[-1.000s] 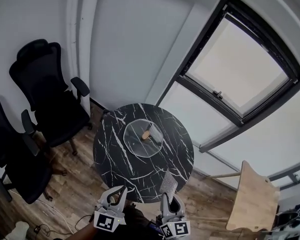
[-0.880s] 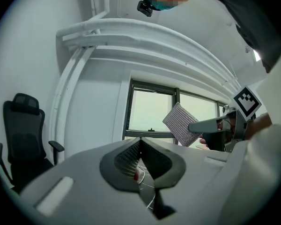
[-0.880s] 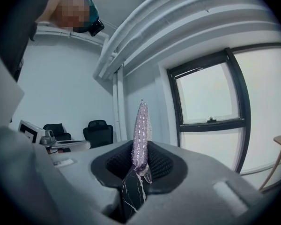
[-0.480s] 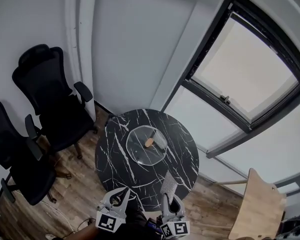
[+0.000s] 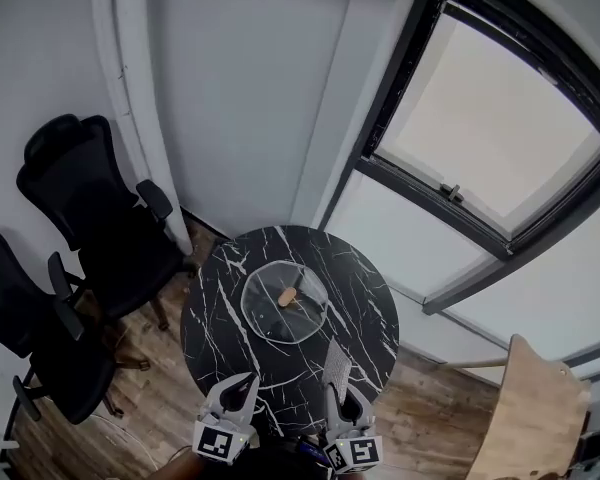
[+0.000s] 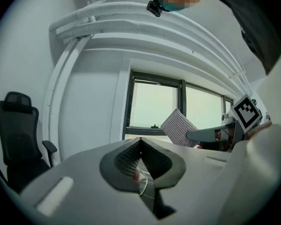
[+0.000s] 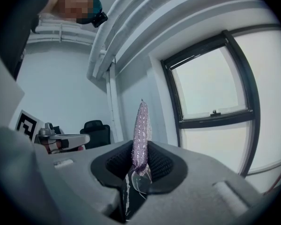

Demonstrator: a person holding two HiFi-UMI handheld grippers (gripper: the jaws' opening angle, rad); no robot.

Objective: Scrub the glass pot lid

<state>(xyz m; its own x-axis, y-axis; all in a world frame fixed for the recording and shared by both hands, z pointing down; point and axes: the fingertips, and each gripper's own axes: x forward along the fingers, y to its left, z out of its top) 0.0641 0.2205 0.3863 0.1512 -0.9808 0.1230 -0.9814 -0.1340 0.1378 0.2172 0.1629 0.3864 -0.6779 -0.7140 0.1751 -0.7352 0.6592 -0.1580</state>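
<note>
Two chairs (image 5: 90,198) stand left of a round marble table (image 5: 365,333). We see the glass lid (image 5: 265,318) lying at its middle, well apart from our grippers at the near edge. Our left gripper (image 5: 244,382) is closed, empty; our right gripper (image 5: 339,390) pinches a pad (image 5: 336,360) upright.

White walls (image 5: 240,88), wood floor (image 5: 150,408), 2 blk office chairs (image 5: 80,198), marble table (image 5: 220,318), bright window (image 5: 500,118).

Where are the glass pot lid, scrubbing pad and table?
glass pot lid (image 5: 265,310): head view, glass beside knob.
scrubbing pad (image 7: 141,130): right gripper view, mid edge.
table (image 5: 365,318): head view, bare top.
</note>
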